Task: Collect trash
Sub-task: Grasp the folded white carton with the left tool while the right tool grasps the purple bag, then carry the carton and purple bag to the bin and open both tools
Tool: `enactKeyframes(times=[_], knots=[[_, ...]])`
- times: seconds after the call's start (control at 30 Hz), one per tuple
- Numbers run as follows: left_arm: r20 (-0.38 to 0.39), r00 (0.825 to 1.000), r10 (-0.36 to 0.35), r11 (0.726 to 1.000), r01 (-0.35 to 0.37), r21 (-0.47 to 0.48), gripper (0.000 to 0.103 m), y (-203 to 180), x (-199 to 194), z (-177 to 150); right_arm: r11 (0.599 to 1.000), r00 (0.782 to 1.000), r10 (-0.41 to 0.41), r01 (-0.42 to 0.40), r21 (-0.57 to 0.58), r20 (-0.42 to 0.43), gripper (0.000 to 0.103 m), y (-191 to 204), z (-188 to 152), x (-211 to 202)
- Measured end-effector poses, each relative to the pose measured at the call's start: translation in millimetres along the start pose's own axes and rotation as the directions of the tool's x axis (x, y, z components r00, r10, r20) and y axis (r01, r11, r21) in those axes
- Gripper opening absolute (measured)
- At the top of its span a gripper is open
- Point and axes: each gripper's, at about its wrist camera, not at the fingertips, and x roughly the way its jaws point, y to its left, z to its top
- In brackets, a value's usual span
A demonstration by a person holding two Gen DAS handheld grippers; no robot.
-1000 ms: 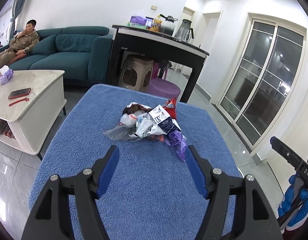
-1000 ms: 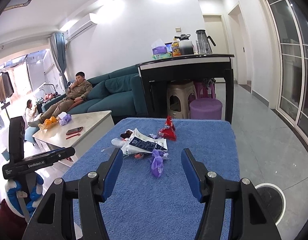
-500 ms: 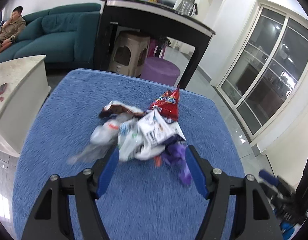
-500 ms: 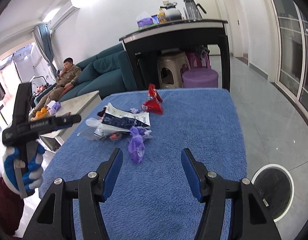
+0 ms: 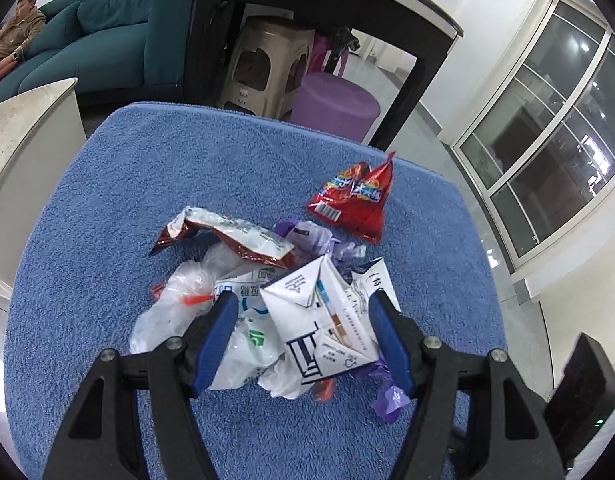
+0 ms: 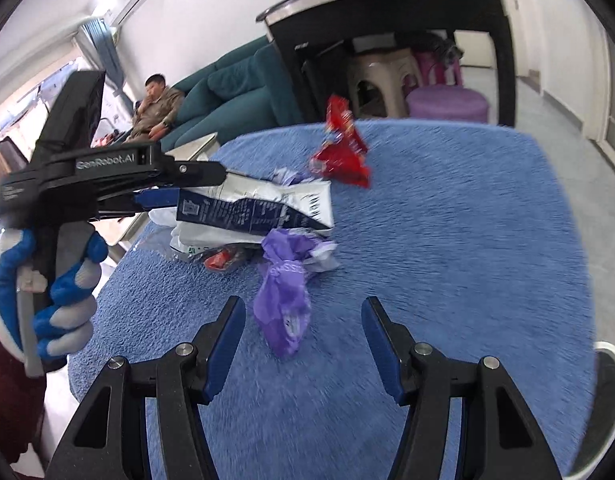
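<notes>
A pile of trash lies on the blue towel-covered table [image 5: 147,184]. It holds a white and navy carton [image 5: 323,320], a clear plastic bag [image 5: 179,304], a brown and white wrapper [image 5: 235,236], a red snack bag [image 5: 355,200] and a purple wrapper [image 6: 283,300]. My left gripper [image 5: 303,320] is open, its blue fingers on either side of the carton. It also shows in the right wrist view [image 6: 179,192]. My right gripper [image 6: 303,332] is open just before the purple wrapper.
A black console table [image 5: 307,8] with stools under it stands beyond the table. A teal sofa [image 5: 107,36] with a seated person is at the far left. A white coffee table [image 5: 23,120] is at the left. A round bin [image 6: 603,392] sits on the floor at the right.
Both grippers have moved forward and down toward the pile. The left one now straddles the carton; the right one has closed in on the purple wrapper.
</notes>
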Motion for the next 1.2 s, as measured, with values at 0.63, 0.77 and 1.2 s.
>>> enactKeyframes(times=[0.63,0.77,1.2], knots=[[0.082,0.995,-0.061,0.998,0.061,0.009,0.033,-20,-48,-17,0.995,0.999,0.013,-0.016,0.097,0.033,0.018,-23,-27,-25],[0.103,0.991,-0.083,0.996,0.081,0.023,0.033,-27,-68,-27,0.993,0.998,-0.011,0.004,0.117,0.061,0.018,-27,-43,-54],[0.076,0.982,-0.176,0.976,0.163,0.146,0.033,-102,-87,-60,0.971,0.971,-0.14,0.096,0.219,0.192,0.018,-51,-85,-158]])
